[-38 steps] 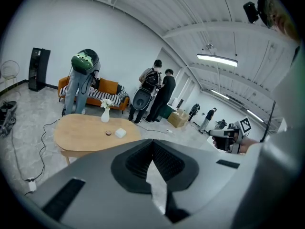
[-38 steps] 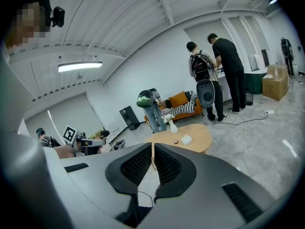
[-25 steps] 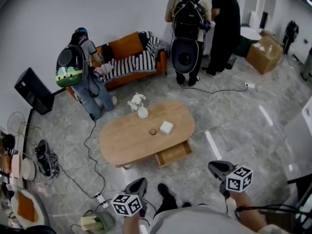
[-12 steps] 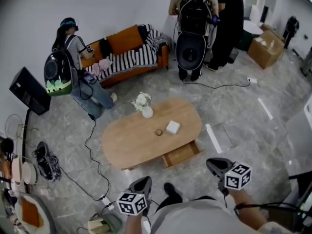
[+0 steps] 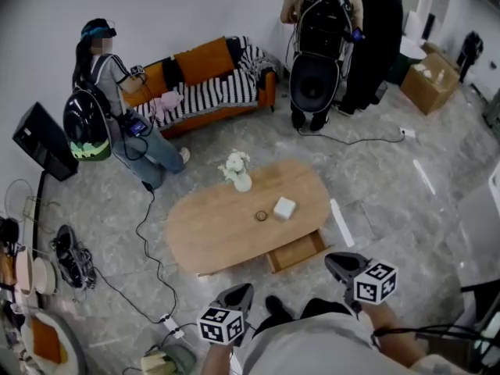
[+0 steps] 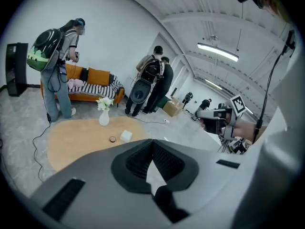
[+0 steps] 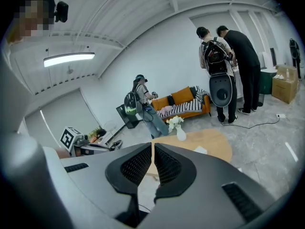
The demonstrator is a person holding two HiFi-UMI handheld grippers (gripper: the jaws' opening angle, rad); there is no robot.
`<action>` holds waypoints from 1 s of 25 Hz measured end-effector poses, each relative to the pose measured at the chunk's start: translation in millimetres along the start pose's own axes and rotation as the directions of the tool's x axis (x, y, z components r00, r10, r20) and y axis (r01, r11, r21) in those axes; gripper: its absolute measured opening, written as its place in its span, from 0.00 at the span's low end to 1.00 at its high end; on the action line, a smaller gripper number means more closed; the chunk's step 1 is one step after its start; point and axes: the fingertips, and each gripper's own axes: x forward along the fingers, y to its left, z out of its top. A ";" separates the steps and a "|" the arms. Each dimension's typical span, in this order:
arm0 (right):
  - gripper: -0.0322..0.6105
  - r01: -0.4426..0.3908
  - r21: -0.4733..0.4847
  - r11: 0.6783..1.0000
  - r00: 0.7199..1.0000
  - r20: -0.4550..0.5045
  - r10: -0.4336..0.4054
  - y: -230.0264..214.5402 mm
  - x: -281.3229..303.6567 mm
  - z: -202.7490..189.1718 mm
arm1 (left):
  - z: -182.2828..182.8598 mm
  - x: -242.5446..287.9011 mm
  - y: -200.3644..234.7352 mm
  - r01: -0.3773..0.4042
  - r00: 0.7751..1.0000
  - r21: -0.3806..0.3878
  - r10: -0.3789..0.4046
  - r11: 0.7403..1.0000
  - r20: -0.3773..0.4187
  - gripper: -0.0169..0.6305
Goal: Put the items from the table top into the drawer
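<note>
An oval wooden table stands ahead on the floor, with its drawer pulled open on the near side. On top sit a white box, a small round item and a vase of white flowers. My left gripper and right gripper hover short of the table, both shut and empty. The left gripper view shows its jaws closed, with the box and vase beyond. In the right gripper view the right gripper also points towards the table.
A person with a green backpack stands left of the table by an orange sofa. Two people stand at the back right. A cable runs over the floor to the left, and a cardboard box sits far right.
Both grippers and my view have come nearer to the table. The person with the green backpack has stepped further left. The jaws stay shut.
</note>
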 end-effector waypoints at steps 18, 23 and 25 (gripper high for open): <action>0.11 -0.206 -0.101 0.973 0.965 -0.185 0.185 -42.5 48.9 27.6 | 19.7 36.7 9.0 -0.164 0.975 -0.159 0.184 0.974 0.124 0.03; 0.11 -0.266 -0.165 0.950 0.942 -0.256 0.219 -62.2 79.9 33.6 | 31.5 55.2 16.3 -0.209 0.962 -0.188 0.236 0.960 0.139 0.03; 0.11 -0.304 -0.176 0.936 0.922 -0.303 0.242 -69.4 88.8 32.6 | 28.3 62.0 10.3 -0.231 0.955 -0.225 0.265 0.946 0.134 0.03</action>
